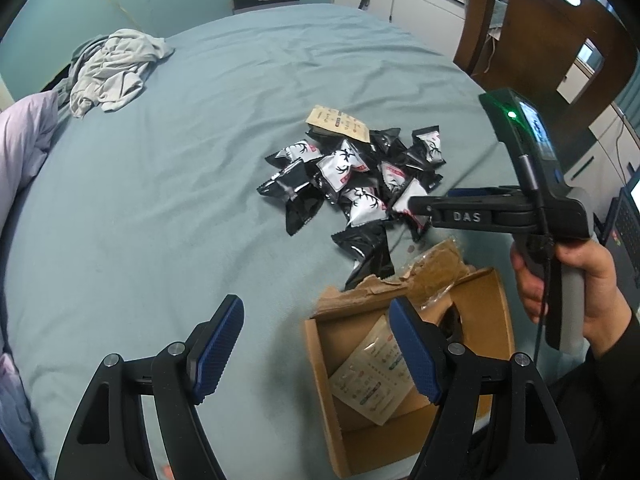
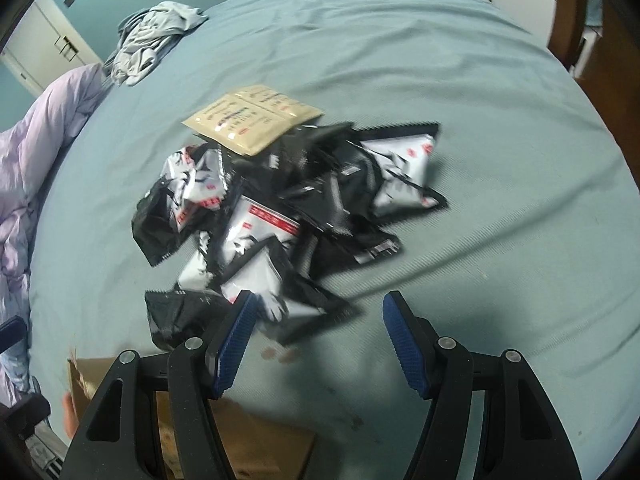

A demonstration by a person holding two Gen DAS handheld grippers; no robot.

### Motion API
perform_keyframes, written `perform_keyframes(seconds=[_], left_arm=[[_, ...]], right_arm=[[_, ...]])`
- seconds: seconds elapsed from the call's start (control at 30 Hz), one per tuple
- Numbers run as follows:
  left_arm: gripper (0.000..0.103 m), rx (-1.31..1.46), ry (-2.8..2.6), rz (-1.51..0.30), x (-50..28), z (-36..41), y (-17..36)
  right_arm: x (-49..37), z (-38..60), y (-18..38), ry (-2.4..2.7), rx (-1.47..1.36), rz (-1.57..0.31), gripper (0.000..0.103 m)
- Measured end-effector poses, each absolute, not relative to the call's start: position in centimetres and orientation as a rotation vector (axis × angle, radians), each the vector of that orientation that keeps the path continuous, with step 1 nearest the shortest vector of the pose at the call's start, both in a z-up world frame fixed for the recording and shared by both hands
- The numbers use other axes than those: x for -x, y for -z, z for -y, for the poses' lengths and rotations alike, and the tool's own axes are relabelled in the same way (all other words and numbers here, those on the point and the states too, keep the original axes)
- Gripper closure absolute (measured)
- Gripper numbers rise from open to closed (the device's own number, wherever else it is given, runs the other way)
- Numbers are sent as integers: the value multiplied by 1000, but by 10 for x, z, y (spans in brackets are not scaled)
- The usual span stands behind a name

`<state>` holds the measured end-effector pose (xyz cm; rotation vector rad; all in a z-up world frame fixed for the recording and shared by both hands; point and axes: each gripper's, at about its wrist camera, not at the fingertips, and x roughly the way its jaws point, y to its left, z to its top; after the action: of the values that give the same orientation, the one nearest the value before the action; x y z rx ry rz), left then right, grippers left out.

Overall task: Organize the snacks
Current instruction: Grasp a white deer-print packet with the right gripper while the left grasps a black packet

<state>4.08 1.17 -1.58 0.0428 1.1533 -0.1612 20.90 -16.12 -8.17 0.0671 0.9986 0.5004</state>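
Many snack packets (image 2: 280, 216) lie heaped just ahead of the right hand-held gripper (image 2: 316, 336), wide open, empty.

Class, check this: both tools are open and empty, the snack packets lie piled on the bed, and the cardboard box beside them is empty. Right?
Not quite. The cardboard box is not empty: the left wrist view shows a light printed packet inside. The rest stands: left tool and right tool open, snack packets piled on the bed.

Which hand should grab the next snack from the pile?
The right gripper: its open fingers already hang at the near edge of the snack pile, one beside a black-and-white packet. The left gripper is open too, but hangs farther back, partly over the cardboard box.
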Motion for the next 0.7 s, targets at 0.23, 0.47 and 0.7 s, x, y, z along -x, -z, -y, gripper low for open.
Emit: perform_keyframes(seconds=[0.23, 0.47, 0.7], left_arm=[[27, -36, 141, -1149, -43, -15, 16], [27, 30, 165, -1136, -45, -20, 13], [27, 15, 107, -1125, -56, -29, 16]], right_arm=[[-214, 139, 94, -589, -29, -1083, 39], [-221, 155, 93, -571, -143, -1107, 61], [-184, 208, 48, -508, -352, -974, 78]])
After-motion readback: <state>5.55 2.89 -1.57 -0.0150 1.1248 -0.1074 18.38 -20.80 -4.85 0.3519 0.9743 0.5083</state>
